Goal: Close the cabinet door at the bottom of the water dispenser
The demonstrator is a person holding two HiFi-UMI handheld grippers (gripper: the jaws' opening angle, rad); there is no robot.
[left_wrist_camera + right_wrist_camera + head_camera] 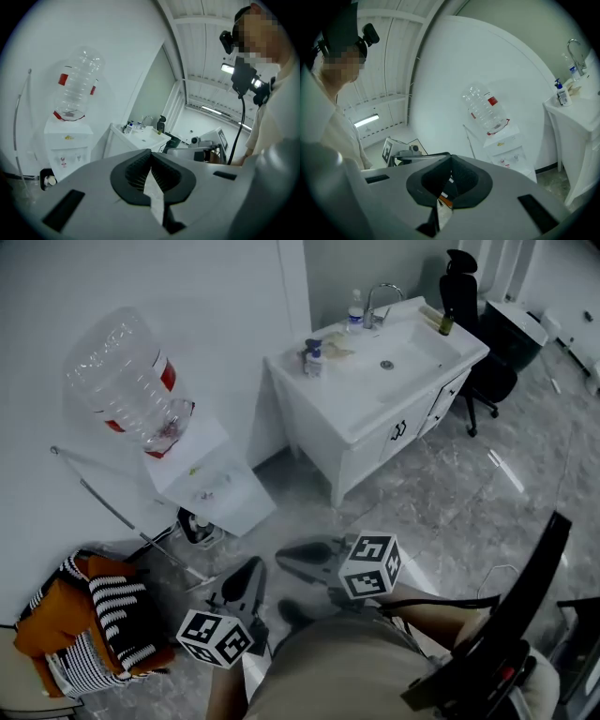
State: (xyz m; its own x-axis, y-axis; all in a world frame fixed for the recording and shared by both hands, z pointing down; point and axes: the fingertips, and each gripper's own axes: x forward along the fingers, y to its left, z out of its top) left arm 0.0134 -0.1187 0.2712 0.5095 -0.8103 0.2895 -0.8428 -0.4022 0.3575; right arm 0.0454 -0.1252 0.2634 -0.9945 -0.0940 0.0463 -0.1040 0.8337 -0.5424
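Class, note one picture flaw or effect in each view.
Head view: glare streaks on the floor. Left gripper view: fisheye bending, dark corners, ceiling lamp blown out. Right gripper view: same fisheye curve, water bottle sharp.

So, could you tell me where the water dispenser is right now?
In the head view, the water dispenser stands at left against the white wall, beside the sink cabinet.
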